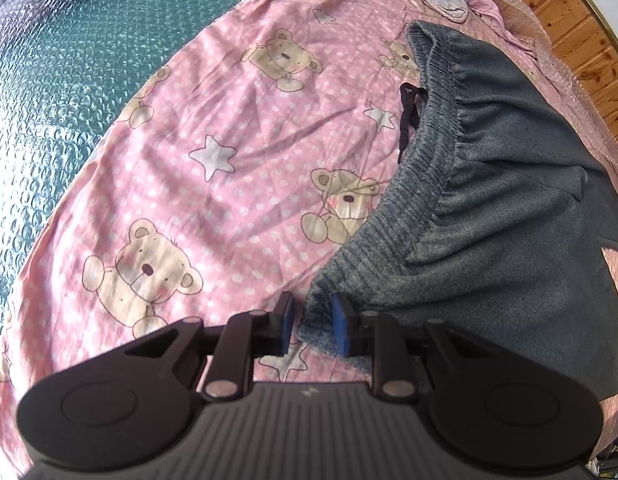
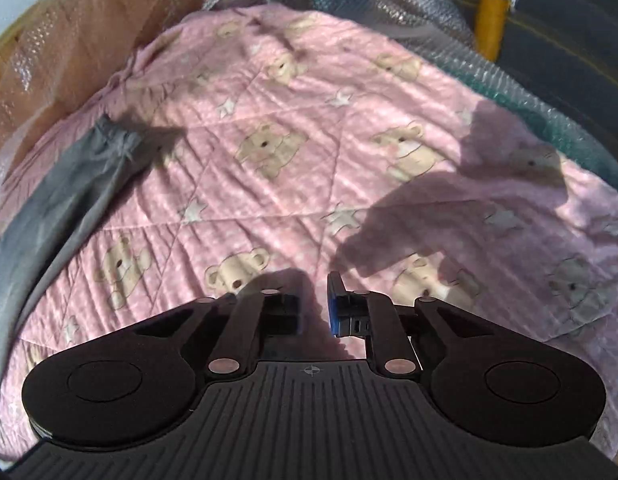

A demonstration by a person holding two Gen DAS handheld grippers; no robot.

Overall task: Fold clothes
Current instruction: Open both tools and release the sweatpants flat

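**Waistband corner sits loose between our left jaws**

While our left gripper (image 1: 312, 322) points steeply down at the near corner of the grey sweatpants (image 1: 497, 216), its jaws stand narrow with that ribbed corner between them. A gap shows on the left side of the cloth, so we judge the blue pads (image 1: 339, 318) are not pressing it; no real grip is in place. Beyond the corner, the ribbed waistband (image 1: 421, 168) runs away from us, and the black drawstring (image 1: 407, 120) spills off it onto the pink bear-print quilt (image 1: 213, 128). Left of the quilt lies green bubble wrap (image 1: 69, 92).

Our right gripper (image 2: 313, 302) hovers over bare quilt well to the right of the sweatpants, jaws narrow and empty. From there the nearest part of the garment is one grey trouser leg (image 2: 69, 192), stretched along the quilt's left edge.

We see three risks from here. If we lift with the left jaws this slack, the thick rib could slide out. A pinch taken too low could catch the quilt along with the pants. With our right gripper so far from the garment, a one-handed pull would probably drag and bunch the waistband instead of folding it.
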